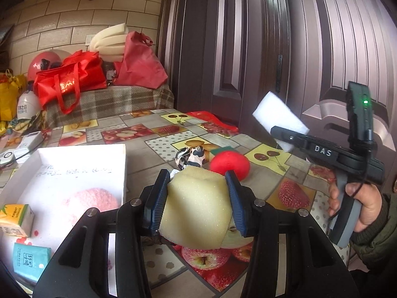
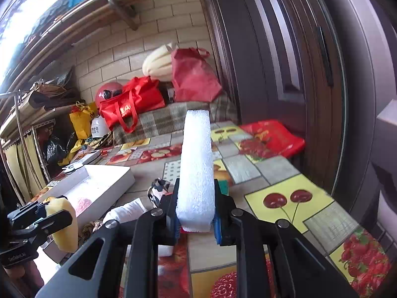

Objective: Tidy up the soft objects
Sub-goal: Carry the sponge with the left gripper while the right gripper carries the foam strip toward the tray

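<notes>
We hold a pale yellow foam sponge block (image 1: pixel 196 206) squeezed in our left claw (image 1: pixel 196 196) and a white foam slab (image 2: pixel 197 171) clamped upright in our right claw (image 2: pixel 196 211), both lifted above the fruit-patterned tabletop (image 1: pixel 263 159), presumably bound for the white cardboard box (image 1: pixel 82 149).

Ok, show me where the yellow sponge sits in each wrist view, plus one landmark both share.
Left wrist view: the yellow sponge fills the lower centre, clamped between the left gripper pads.
Right wrist view: it is at the lower left edge, held in the same gripper, seen from the side.
Shared landmark: the white box on the table.
</notes>
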Motion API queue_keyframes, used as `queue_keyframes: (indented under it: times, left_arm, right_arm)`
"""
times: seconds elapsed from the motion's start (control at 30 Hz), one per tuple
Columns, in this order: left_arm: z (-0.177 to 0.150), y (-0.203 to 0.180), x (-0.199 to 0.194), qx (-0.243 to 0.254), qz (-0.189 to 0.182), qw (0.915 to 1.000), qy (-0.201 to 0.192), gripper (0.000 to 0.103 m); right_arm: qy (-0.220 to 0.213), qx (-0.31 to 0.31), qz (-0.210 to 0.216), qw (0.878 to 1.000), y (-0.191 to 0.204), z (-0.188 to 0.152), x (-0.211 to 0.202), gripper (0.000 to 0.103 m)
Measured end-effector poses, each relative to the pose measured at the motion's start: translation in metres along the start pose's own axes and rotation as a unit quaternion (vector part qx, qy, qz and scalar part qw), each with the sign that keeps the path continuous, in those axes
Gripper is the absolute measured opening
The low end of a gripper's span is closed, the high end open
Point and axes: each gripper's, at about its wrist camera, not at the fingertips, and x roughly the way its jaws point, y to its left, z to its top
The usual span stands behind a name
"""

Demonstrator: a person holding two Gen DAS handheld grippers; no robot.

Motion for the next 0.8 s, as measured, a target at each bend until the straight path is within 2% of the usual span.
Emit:
queue_keyframes:
  times: [0.27,0.8]
  left_arm:
    - [-0.003,0.01,-0.01,-0.006,0.023,0.9997,-0.012,0.045]
    - [-0.009,0.043,-0.034,-0.027,0.069,0.9967,-0.034,0.045]
  right_arm:
    - [0.001,-0.018,0.024,1.0,0.024,-0.002,0.002,0.019]
    - [0.016,-0.056,0.047,0.997,0.062,-0.008,0.009,0.019]
